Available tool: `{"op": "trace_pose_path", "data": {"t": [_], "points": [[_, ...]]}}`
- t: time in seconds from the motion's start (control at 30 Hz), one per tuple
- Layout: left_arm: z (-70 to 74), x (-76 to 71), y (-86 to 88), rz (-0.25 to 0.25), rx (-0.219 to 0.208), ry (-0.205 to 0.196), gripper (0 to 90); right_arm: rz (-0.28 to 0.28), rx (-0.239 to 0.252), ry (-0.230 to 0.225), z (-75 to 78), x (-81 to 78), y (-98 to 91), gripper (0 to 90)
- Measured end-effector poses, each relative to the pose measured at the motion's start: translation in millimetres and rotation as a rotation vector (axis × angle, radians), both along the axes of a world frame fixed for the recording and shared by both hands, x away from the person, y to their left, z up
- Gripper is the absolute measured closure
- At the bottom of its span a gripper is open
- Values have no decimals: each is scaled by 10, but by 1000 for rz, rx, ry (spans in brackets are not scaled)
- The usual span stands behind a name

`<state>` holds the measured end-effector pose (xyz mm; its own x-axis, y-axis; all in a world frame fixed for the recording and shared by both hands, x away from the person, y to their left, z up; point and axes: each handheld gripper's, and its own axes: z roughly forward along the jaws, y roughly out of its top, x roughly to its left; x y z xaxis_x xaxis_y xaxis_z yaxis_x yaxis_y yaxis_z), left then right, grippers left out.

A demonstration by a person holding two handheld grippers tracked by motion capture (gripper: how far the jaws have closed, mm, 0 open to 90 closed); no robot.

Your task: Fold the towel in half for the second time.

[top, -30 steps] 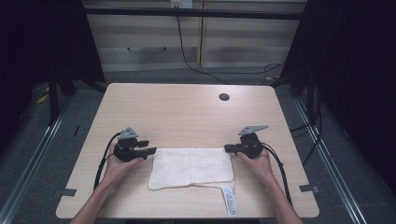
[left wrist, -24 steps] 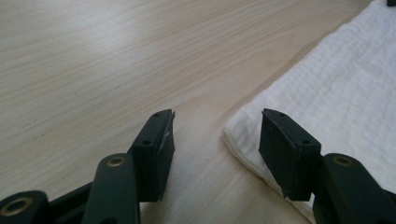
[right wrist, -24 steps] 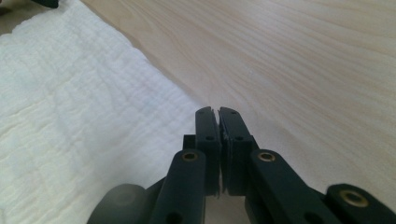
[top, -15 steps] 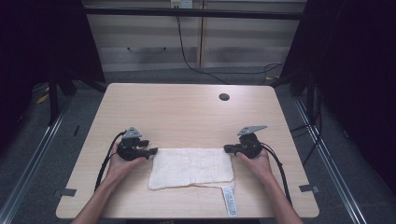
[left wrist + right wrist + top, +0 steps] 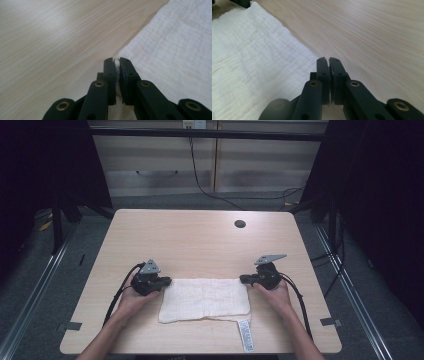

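Observation:
A white folded towel (image 5: 205,299) lies flat near the table's front edge. My left gripper (image 5: 168,281) is at its far left corner. In the left gripper view its jaws (image 5: 117,61) have just been closing and now pinch a sliver of the towel (image 5: 175,50) between them. My right gripper (image 5: 242,279) is at the towel's far right corner. In the right gripper view its jaws (image 5: 328,60) stand pressed together, with the towel (image 5: 249,55) edge running in under them. Both grippers lie low on the table and point inward at each other.
The wooden table (image 5: 190,240) has a dark cable hole (image 5: 240,224) at its far right. A white care label (image 5: 244,335) sticks out from the towel's near right corner. Cables trail back from both grippers along the forearms. Dark floor and rails surround the table.
My left gripper has shifted a little to the right, onto the towel's corner. The right gripper and the towel have stayed where they were.

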<state>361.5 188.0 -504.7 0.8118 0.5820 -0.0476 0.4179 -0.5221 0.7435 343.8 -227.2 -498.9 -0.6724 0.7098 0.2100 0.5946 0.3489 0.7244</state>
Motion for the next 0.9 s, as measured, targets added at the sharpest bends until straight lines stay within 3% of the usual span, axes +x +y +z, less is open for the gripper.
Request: {"op": "trace_pose_path", "data": {"t": [0.03,0.2,0.6,0.77,0.9], "points": [[-1,15,24,2,-19,19,851,-4,4,4,1,4,0,878],[22,22,51,29,-64,33,852,-4,5,-3,3,1,4,879],[70,26,96,49,-104,32,854,25,47,-85,215,-152,27,876],[77,44,116,55,-112,30,855,46,64,-102,312,-212,49,874],[109,48,151,72,-142,32,856,66,72,-119,390,-272,77,876]]}}
